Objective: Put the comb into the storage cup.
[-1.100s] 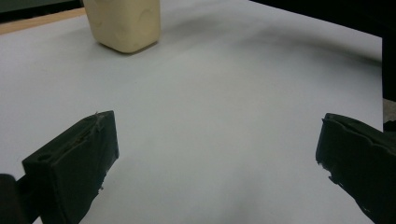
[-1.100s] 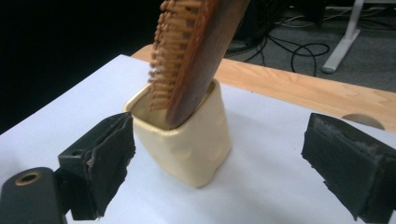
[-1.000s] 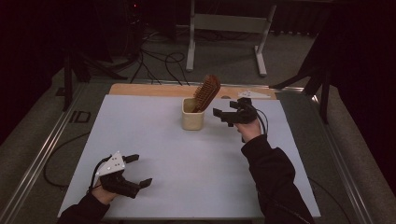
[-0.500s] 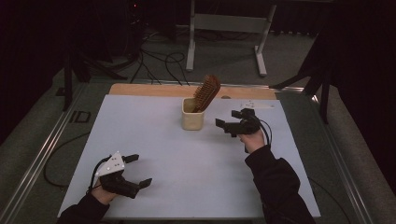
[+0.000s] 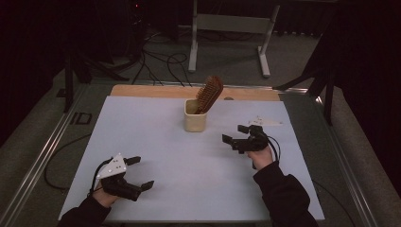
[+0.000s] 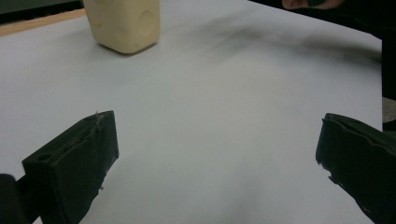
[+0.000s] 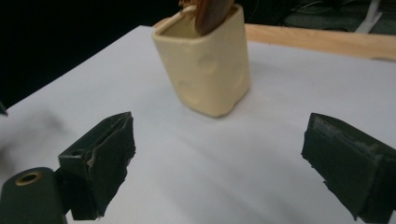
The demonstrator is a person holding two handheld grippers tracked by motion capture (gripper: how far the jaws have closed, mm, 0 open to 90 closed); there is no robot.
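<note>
A white sheet covers the bench (image 5: 156, 137), with a strip of bare wood along its far edge; the room around is dark, with cables and a metal stand on the floor behind. The cup (image 5: 195, 115) stands upright near the far middle. In it the brush (image 5: 210, 93) leans, long axis tilted, head up and to the right. Right of the cup, the right hand-held gripper (image 5: 235, 133) hangs spread, empty. Well nearer, left of the cup, the left hand-held gripper (image 5: 141, 172) is spread too.

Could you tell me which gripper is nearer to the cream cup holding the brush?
The right. The right gripper sits open just off the cream cup, to its near right, apart from it. The left gripper is open at the table's near left edge, much farther away.
</note>
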